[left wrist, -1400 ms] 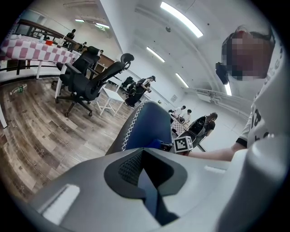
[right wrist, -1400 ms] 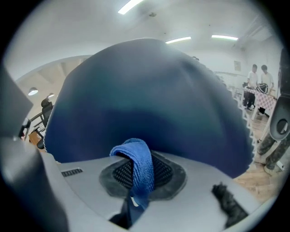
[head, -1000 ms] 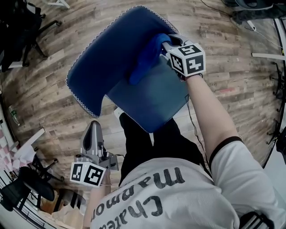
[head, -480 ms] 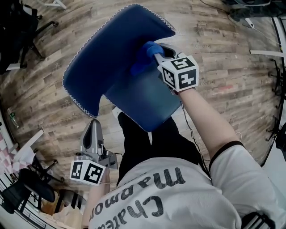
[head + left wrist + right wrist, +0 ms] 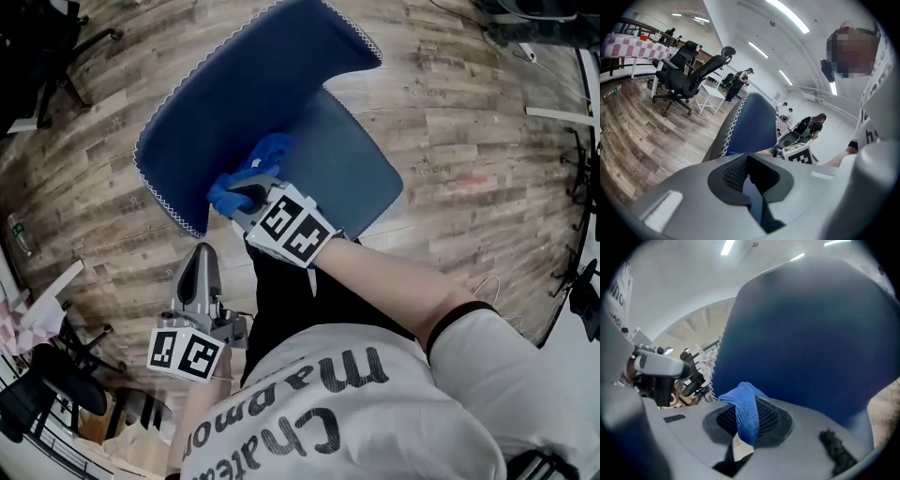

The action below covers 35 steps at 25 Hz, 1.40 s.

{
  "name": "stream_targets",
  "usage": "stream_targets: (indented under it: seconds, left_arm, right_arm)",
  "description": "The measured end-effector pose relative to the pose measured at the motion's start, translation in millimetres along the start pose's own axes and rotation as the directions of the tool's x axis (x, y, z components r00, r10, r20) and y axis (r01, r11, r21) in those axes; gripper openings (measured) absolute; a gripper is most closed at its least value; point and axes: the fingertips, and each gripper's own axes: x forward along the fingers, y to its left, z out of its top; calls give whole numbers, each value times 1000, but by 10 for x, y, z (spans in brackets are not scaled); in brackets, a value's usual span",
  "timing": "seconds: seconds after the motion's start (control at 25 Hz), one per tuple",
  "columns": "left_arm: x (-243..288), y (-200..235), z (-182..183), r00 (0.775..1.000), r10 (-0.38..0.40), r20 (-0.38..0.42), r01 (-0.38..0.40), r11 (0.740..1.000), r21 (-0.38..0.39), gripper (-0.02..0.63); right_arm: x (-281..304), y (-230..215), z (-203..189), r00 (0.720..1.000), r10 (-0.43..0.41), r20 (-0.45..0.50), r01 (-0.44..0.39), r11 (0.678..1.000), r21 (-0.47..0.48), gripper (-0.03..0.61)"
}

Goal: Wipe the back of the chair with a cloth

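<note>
The chair's (image 5: pixel 246 89) legs are hidden under its seat in the head view, and its top corner is cut off at the upper edge. The right tool's (image 5: pixel 242 199) tips are mostly buried in the cloth (image 5: pixel 251 173). Its own view shows the jaws clamped on a fold of the blue cloth (image 5: pixel 746 411) with a pale strip below it. The dark blue chair back (image 5: pixel 811 333) fills nearly all of that view, too close to be sharp.

The chair back runs long from lower left to upper right in the head view, its white-stitched edge to the left. The paler seat lies to its right. The cloth sits low on the back, at its left end, near where back meets seat. Whether it presses on the fabric cannot be told.

The left tool (image 5: pixel 200 261) hangs lower, well apart from the cloth and pointing up toward the stitched edge. In its own view the left tool (image 5: pixel 752 178) has its jaws together with nothing between them, and the chair's edge (image 5: pixel 752 124) rises just beyond. A black office chair (image 5: pixel 684 70) stands on the wood floor (image 5: pixel 642 136) further off. The person's trousers and shirt fill the lower part of the head view.
</note>
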Motion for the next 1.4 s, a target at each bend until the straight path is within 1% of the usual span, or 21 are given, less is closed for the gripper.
stream_targets:
  seconds: [0.08, 0.12, 0.2, 0.36, 0.4, 0.6, 0.68, 0.84, 0.92, 1.0, 1.16, 1.28, 1.32, 1.4]
  left_arm:
    - [-7, 35, -47, 1000, 3, -10, -3, 1000, -12, 3]
    - [-9, 44, -71, 1000, 4, -15, -4, 1000, -18, 3]
    - [-9, 53, -106, 1000, 4, -21, -4, 1000, -28, 3]
    - [0, 83, -144, 999, -2, -33, 1, 999, -37, 3]
    - [0, 98, -157, 999, -3, -38, 1, 999, -41, 3]
    - [47, 80, -196, 998, -19, -59, 15, 998, -59, 3]
    - [96, 30, -185, 998, -29, -64, 26, 998, -53, 3]
    - [192, -64, -125, 997, -43, -59, 40, 998, -46, 3]
    - [220, -86, -121, 997, -45, -62, 42, 998, -42, 3]
    - [234, -87, -141, 997, -44, -69, 41, 998, -43, 3]
    - [292, -122, -168, 995, -52, -82, 47, 997, -58, 3]
    - [359, -172, -188, 994, -65, -91, 60, 997, -57, 3]
    - [383, -189, -198, 993, -68, -94, 63, 996, -56, 3]
    - [429, -230, -212, 993, -70, -98, 65, 996, -53, 3]
  right_arm:
    - [100, 224, 3, 998, 58, -10, -58, 998, -23, 49]
    - [132, 293, -3, 997, 74, -14, -74, 997, -28, 49]
    - [169, 340, -12, 997, 79, -21, -80, 996, -47, 49]
    - [199, 173, -2, 998, 15, -59, -26, 983, -183, 49]
    - [205, 105, 13, 998, -4, -60, -8, 979, -204, 49]
    - [111, -374, 184, 990, -138, -38, 126, 966, -226, 49]
    - [43, -564, 257, 984, -179, -24, 171, 964, -202, 49]
    - [-94, -908, 297, 973, -229, 1, 228, 968, -109, 49]
    - [-190, -1106, 281, 963, -270, 9, 270, 961, -61, 49]
    - [-309, -1334, 254, 945, -327, 12, 327, 945, -28, 49]
    - [-612, -1842, 247, 898, -440, 10, 440, 898, 9, 49]
    - [-828, -2150, 269, 867, -499, 6, 499, 867, 9, 49]
    - [-886, -2224, 273, 861, -508, 6, 508, 861, 7, 49]
    - [-976, -2324, 266, 860, -510, 4, 510, 860, -3, 50]
